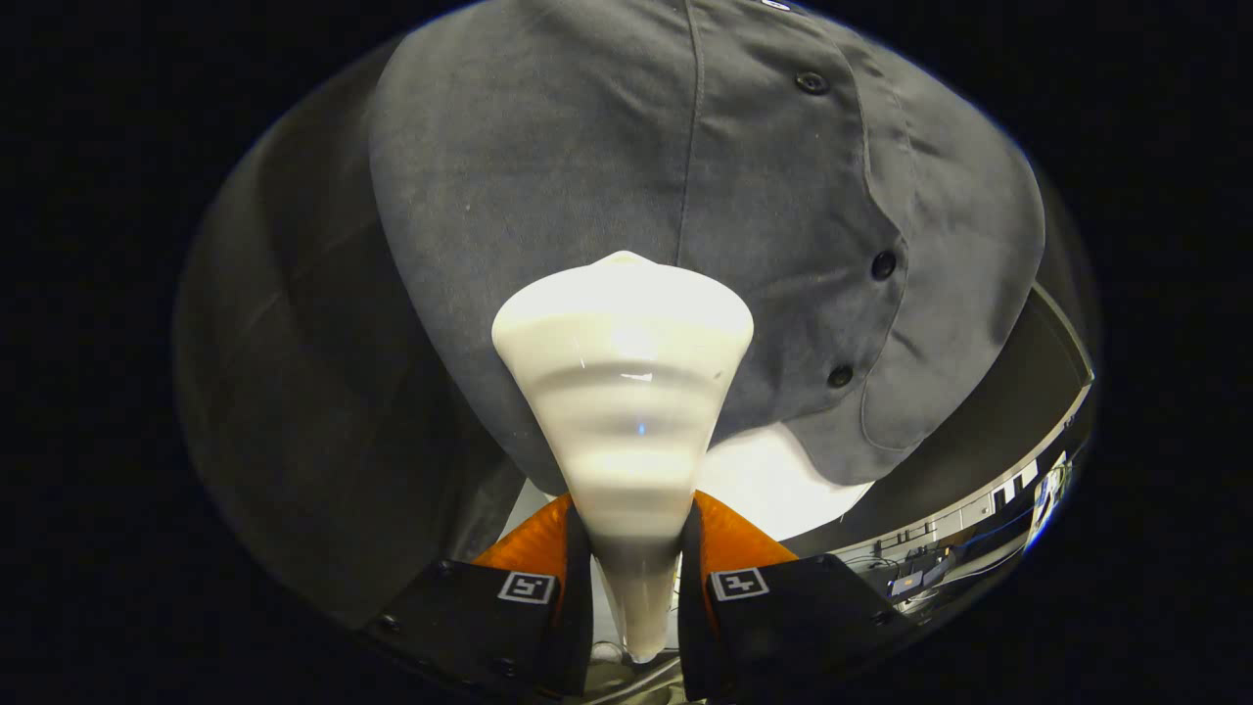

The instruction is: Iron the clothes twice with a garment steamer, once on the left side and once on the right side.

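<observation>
A white garment steamer (623, 392) rises from between the fingers of my gripper (634, 543), which is shut on its narrow handle. Its wide head rests against a hanging dark grey shirt (548, 176) just ahead. The head sits on the shirt panel left of the button placket, below the vertical seam. Several dark buttons (883, 264) run down the placket to the right of the steamer head. The shirt's curved lower hem hangs just right of the steamer.
A white table surface (773, 485) lies below the shirt hem, beyond the fingers. A dark booth wall (294, 392) stands left of the shirt. At the far right a table edge (979, 499) and some equipment beyond it are visible.
</observation>
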`<move>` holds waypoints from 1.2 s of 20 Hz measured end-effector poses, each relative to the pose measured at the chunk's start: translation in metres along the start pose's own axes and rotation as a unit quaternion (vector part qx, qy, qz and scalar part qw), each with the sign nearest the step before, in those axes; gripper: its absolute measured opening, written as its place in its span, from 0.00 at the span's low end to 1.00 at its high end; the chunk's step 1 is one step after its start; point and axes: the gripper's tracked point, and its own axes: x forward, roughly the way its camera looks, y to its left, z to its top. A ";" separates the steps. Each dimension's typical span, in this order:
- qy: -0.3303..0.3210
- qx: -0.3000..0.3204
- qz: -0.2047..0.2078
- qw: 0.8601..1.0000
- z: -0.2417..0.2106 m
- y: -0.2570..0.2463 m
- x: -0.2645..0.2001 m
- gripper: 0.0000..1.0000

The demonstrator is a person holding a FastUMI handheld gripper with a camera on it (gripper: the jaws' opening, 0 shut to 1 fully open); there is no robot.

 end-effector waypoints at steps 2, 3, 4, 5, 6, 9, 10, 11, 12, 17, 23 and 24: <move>0.006 0.003 0.004 1.000 -0.006 -0.003 0.000 0.44; 0.006 0.006 0.006 1.000 -0.009 -0.007 -0.001 0.44; 0.005 0.009 0.007 1.000 -0.008 -0.007 -0.005 0.44; 0.003 0.013 0.007 1.000 -0.005 -0.009 -0.009 0.44; -0.001 0.017 0.007 1.000 0.001 -0.006 -0.016 0.44; -0.019 0.024 0.010 0.999 0.015 -0.011 -0.039 0.44; -0.027 0.026 0.010 0.999 0.021 -0.014 -0.047 0.44; -0.036 0.029 0.010 0.999 0.027 -0.018 -0.055 0.44; -0.046 0.031 0.010 0.998 0.033 -0.022 -0.065 0.44; -0.111 0.047 -0.005 0.993 0.083 -0.056 -0.127 0.43; -0.198 0.059 -0.034 0.978 0.136 -0.110 -0.218 0.43; -0.212 0.061 -0.038 0.975 0.142 -0.119 -0.231 0.43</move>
